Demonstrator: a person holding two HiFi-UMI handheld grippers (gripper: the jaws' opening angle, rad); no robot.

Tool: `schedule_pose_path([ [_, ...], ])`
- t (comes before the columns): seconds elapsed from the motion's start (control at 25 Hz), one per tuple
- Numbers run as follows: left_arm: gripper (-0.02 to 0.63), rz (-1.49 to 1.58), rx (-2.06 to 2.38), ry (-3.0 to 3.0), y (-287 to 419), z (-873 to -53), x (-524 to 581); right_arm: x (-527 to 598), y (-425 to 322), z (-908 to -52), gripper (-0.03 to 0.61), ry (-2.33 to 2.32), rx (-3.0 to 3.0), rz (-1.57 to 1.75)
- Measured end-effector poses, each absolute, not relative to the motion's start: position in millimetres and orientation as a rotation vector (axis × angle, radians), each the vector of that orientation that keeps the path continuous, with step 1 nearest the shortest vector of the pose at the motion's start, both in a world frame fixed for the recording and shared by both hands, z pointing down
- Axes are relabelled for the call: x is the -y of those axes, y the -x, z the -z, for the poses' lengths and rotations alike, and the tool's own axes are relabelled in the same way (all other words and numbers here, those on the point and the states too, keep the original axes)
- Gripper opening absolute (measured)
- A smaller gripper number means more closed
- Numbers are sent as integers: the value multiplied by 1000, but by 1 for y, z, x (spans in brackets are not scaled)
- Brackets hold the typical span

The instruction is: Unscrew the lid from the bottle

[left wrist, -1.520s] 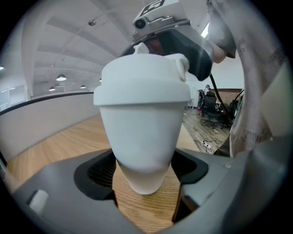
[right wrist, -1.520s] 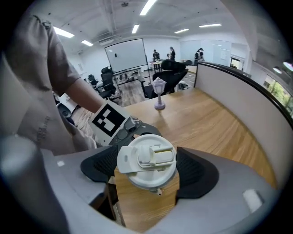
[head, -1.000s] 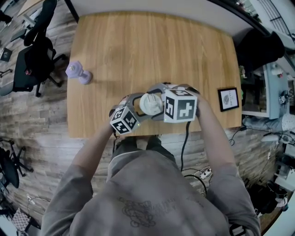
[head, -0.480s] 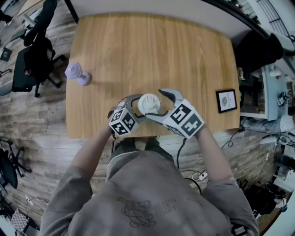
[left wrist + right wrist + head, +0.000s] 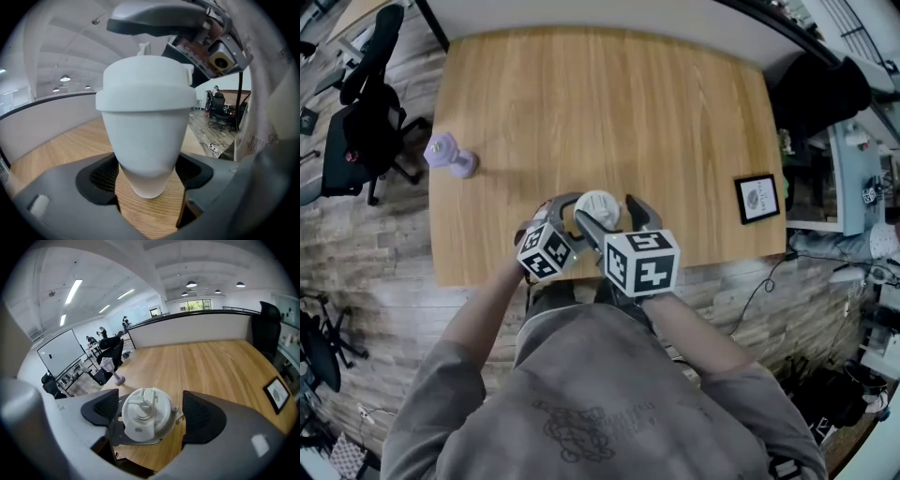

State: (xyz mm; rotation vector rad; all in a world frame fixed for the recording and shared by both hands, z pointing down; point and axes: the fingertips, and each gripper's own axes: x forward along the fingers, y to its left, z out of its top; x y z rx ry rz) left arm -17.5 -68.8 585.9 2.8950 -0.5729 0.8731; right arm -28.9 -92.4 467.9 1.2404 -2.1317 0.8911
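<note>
Your left claw is clamped on the white tapered plastic bottle. Both black pads press its narrow lower body. The bottle is upright and centred between the jaws. The white round lid with a flip spout sits on the bottle's top, above the left claw's grip. I can't tell whether the bottle's base touches the light wooden surface or hangs just over it.

Your right claw is above the bottle, looking down onto the lid. Its jaws stand wide, one on each side of the lid. There's a clear gap on the right pad's side. The left pad is close to the lid's rim, and contact there isn't readable. It grips nothing.

In the head view both claws meet at the surface's near edge, the right claw just right of the left, and the lid shows between their jaws. A small lilac dumbbell lies well left of the left claw. A small black-framed picture lies well right of the right claw.
</note>
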Motion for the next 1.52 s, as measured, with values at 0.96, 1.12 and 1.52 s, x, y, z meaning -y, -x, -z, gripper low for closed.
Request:
schedule_pose_path([
  [0.96,374,-872,570,-2882,18,-586,69,87,47,-485,408,-696,2212,-693],
  [1.12,374,-875,562,-2881,17,-587,68,82,51,-486,408,-421,2232,-584],
  [1.52,374,-918,501,-2888,17,-587,67,67,59,-488,407,184,2138,-299],
])
